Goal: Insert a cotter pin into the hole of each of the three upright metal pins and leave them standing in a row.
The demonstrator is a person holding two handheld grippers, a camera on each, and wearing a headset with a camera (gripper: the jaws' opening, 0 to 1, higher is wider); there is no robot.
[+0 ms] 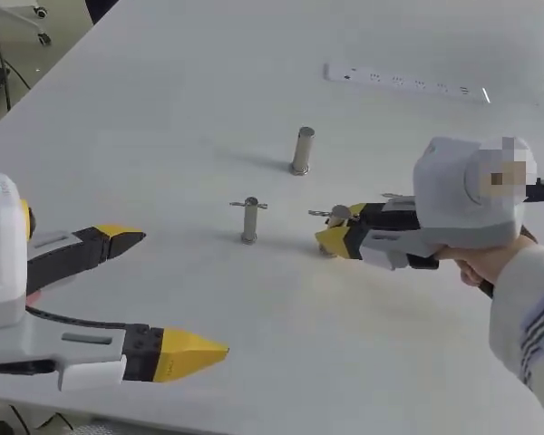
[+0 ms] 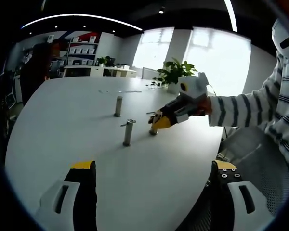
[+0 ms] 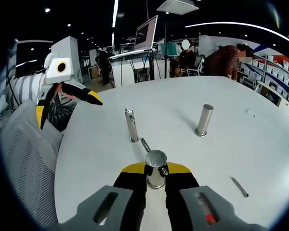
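Three upright metal pins stand on the white table. The far pin (image 1: 302,150) (image 3: 203,120) has a bare hole. Through the middle pin (image 1: 249,220) (image 3: 131,125) (image 2: 128,132) runs a cotter pin. My right gripper (image 1: 331,237) (image 3: 155,169) is shut on the nearest pin (image 1: 339,217) (image 3: 155,166), and a cotter pin (image 1: 318,214) (image 3: 145,144) sticks out of its top towards the middle pin. My left gripper (image 1: 163,294) (image 2: 153,166) hovers wide open at the near left, well away from the pins, holding nothing.
A loose cotter pin (image 3: 239,186) lies on the table to the right of the right gripper. A white power strip (image 1: 408,82) lies at the far right. The table's near edge runs just below the left gripper. Chairs and people are beyond the table.
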